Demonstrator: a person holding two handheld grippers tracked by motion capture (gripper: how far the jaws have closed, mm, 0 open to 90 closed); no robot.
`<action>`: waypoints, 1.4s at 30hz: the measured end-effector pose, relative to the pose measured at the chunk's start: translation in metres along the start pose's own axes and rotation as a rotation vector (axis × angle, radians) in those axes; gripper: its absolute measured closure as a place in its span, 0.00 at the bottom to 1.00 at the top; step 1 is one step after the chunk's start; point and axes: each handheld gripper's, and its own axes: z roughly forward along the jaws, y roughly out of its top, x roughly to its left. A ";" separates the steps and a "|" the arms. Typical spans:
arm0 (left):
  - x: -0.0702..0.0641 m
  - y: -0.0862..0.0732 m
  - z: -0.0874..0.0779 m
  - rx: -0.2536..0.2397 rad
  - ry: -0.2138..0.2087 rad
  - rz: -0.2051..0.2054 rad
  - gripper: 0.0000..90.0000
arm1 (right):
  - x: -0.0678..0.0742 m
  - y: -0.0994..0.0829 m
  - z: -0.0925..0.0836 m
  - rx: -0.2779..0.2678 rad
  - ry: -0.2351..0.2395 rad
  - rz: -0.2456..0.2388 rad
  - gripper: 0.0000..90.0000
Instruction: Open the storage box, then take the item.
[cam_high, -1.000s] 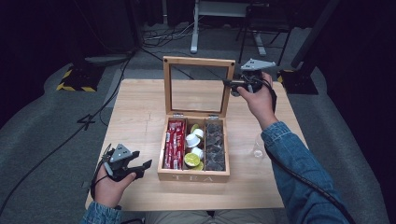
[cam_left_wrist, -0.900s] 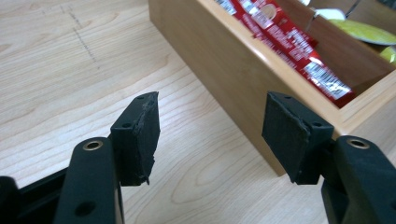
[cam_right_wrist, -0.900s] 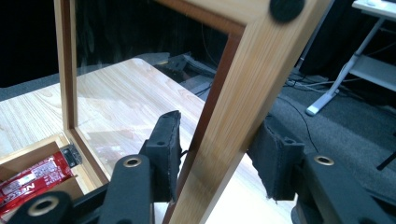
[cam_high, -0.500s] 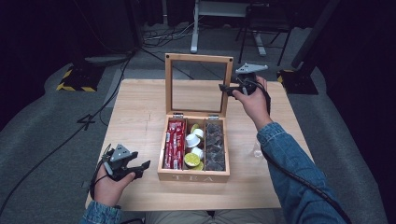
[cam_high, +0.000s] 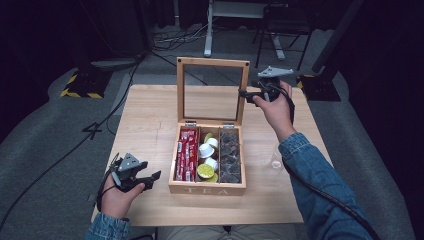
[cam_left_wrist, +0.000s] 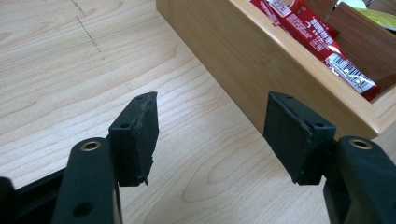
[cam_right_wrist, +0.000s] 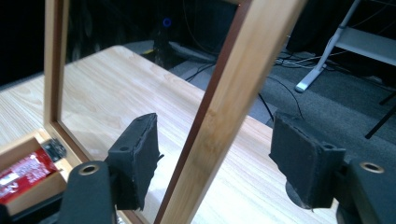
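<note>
A wooden tea box (cam_high: 207, 187) sits mid-table with its glass-paned lid (cam_high: 214, 62) standing upright. My right gripper (cam_high: 243, 93) is at the lid's right edge. In the right gripper view the lid's wooden frame (cam_right_wrist: 224, 93) runs between the jaws of the right gripper (cam_right_wrist: 215, 123); they have just been opening, and there is a gap on each side of the frame. My left gripper (cam_high: 152, 176) rests open on the table by the box's front left corner. In the left gripper view the left gripper (cam_left_wrist: 212, 107) holds nothing, with the box wall (cam_left_wrist: 261, 60) just ahead.
The box holds red sachets (cam_high: 186, 152), white and yellow capsules (cam_high: 207, 155) and dark tea bags (cam_high: 230, 155) in three compartments. A small clear glass (cam_high: 276, 161) stands on the table (cam_high: 150, 115) right of the box. Cables and a desk leg lie on the floor beyond.
The right gripper's jaws have spread apart from the lid's right edge, which they gripped earlier. The lid stays upright. The left hand has not moved.
</note>
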 end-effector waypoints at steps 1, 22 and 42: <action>-0.001 0.000 0.001 -0.001 -0.002 -0.004 0.40 | 0.000 0.000 -0.005 -0.002 0.002 0.004 0.36; 0.001 -0.004 0.006 0.034 0.012 0.006 0.36 | 0.047 -0.033 -0.078 0.040 0.228 -0.019 0.41; 0.017 -0.026 0.025 0.116 0.052 -0.021 0.34 | 0.098 -0.078 -0.044 0.240 0.308 -0.085 0.52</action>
